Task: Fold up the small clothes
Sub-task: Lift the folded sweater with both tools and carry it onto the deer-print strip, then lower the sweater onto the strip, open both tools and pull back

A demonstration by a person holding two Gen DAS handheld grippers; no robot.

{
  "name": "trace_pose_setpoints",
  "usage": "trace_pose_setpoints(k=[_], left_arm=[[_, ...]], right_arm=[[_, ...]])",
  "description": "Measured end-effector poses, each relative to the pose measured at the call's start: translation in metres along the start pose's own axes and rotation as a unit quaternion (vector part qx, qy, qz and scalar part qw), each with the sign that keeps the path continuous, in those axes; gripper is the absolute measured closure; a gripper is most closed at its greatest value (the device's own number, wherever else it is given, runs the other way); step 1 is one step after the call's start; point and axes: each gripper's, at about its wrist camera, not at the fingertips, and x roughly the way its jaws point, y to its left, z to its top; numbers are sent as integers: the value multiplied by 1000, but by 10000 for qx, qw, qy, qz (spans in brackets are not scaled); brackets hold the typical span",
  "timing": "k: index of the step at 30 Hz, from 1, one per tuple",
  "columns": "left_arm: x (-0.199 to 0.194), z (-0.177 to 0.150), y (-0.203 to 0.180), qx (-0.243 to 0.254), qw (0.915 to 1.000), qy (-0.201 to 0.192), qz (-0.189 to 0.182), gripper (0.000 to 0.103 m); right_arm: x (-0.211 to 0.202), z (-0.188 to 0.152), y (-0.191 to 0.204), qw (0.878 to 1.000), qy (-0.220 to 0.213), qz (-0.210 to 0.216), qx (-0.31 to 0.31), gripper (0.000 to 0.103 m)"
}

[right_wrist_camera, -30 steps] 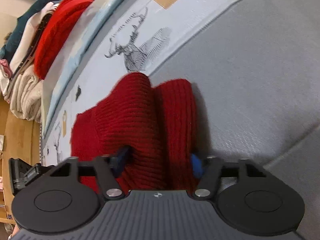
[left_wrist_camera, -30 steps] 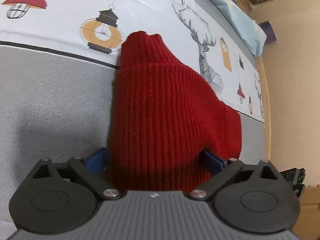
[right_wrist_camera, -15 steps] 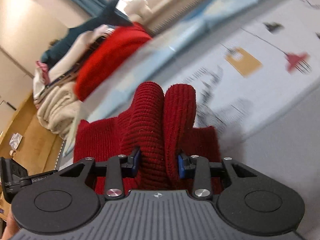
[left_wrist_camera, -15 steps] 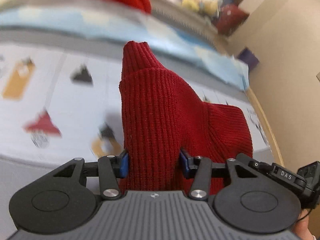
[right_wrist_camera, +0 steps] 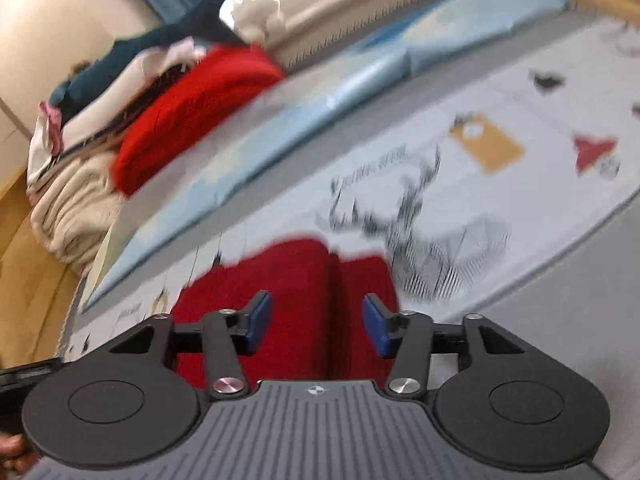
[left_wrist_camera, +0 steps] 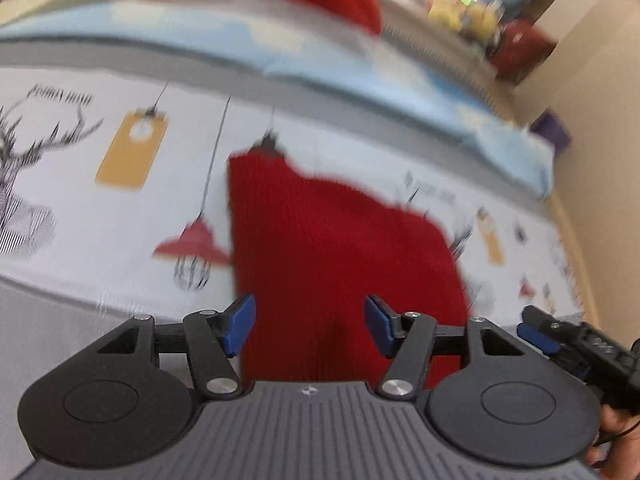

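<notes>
A bed covered by a white printed sheet with line-drawn deer, hanging red lamps and ochre tags fills both views; a grey band of cover lies nearest the cameras and a pale blue folded quilt runs along the far side. Beyond the quilt, in the right wrist view, a heap of laundry rests at the upper left: cream, white and dark teal cloth with a bulky red knitted garment on top. A beige wall bounds the left wrist view on the right. Both pictures are blurred.

The small red ribbed knit garment lies on the printed sheet, just ahead of both tools. In the right wrist view it shows two rounded lobes side by side, divided by a dark crease.

Left gripper: blue pads apart and opening, with the red knit seen between them; the pads stand clear of the cloth on either side and do not press it. Right gripper: blue pads likewise apart and opening, the crease of the knit between them, no pinch visible. In the left wrist view the right gripper's black frame and blue pad appear at the right edge, with part of a hand below it.
</notes>
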Motion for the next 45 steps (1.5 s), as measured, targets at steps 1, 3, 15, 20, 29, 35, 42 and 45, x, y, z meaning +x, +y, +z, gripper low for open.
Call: trace_pose_setpoints(k=[1,3,15,20,29,35,42,45], left_arm=[[4,-4,5,-57,9999,142,7,37],[13,-10,17,-265,9986,442,-89,37],[14,-38,17,94,9988,269,392,27],[-36,-56,-24,1217,9879,-492,825,27],[-158,-144,-65,1444,9629,-2139,786,19],[-193,-237,-84,1763,9517,-2366,852,18],[-197,-278,-87,1444,9681,-1876,824,15],[-192,-298,-83,1558,9483,-2507,1171,1]], right_arm=[[2,-6,1,9997,226,74,23,47],[9,-16,-2,9969,742,243,121,46],[8,-52,15,9900,1206,-399,-605,80],[-29,-63,63,9699,310,-906,-2239,64],[-150,-103,100,9655,-1116,-667,-2257,32],[-199,-172,91,9628,-1187,-864,-2271,32],[-212,-216,83,9609,-911,-969,-2429,31],[-203,-218,83,9584,-867,-1039,-2512,31]])
